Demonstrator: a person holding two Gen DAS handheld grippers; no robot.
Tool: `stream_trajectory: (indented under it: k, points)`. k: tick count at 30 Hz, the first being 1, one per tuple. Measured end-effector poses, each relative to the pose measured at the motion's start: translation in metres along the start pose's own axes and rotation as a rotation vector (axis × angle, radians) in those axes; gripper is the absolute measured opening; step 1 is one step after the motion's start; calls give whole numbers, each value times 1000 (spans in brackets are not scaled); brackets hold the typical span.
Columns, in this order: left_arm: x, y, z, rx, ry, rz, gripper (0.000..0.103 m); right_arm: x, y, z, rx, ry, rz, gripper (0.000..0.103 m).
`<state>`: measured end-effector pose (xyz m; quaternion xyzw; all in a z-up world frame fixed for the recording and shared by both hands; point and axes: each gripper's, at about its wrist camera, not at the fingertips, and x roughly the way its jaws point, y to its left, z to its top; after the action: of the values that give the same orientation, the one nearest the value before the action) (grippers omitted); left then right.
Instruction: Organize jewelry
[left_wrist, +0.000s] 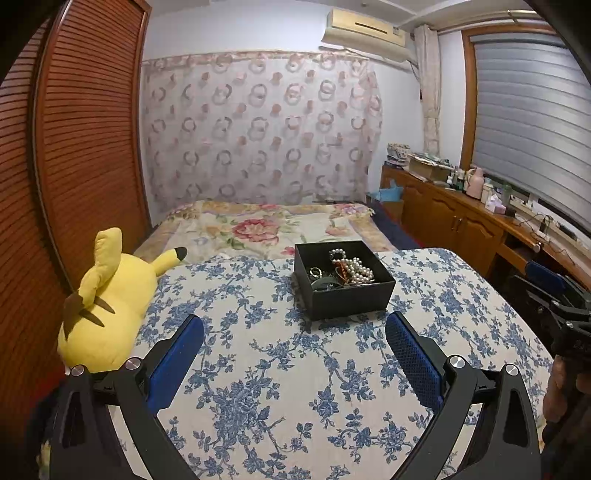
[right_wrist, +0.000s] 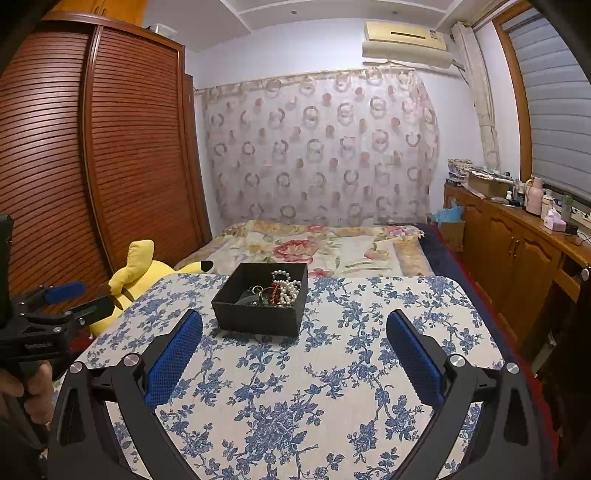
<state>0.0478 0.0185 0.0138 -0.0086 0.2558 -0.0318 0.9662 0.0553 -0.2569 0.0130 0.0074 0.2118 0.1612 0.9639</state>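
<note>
On floral cloth (left_wrist: 258, 369), jewelry box (left_wrist: 343, 282) ahead of both tongs (spread wide, empty).

1. Tablecloth (left_wrist: 332, 387): white with a blue floral print.
2. Black box (left_wrist: 351, 301) sits on that tablecloth, white pearls (left_wrist: 354, 273) inside.
3. Yellow plush (left_wrist: 107, 302) left of the box, black ear tips.
4. Gripper pads (right_wrist: 173, 358): blue.
</note>
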Motion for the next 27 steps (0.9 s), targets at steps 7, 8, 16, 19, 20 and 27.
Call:
stream_trajectory:
  k: [7,8,16,19,20,27]
  points:
    - [-2,0,0,-2,-2,-3,95,3,1,-3,2,5,-10,100]
    - [-2,0,0,-1,-3,-3,95,3,1,-3,2,5,-11,100]
    - [-4,0,0,0,-5,1,95,3,1,-3,1,6,-10,100]
    - [-4,0,0,1,-7,0,95,3,1,-3,1,6,-11,100]
    - [-4,0,0,4,-8,2,95,3,1,-3,1,5,-12,100]
    - [-7,0,3,8,-16,4,95,4,0,-5,-2,5,-16,100]
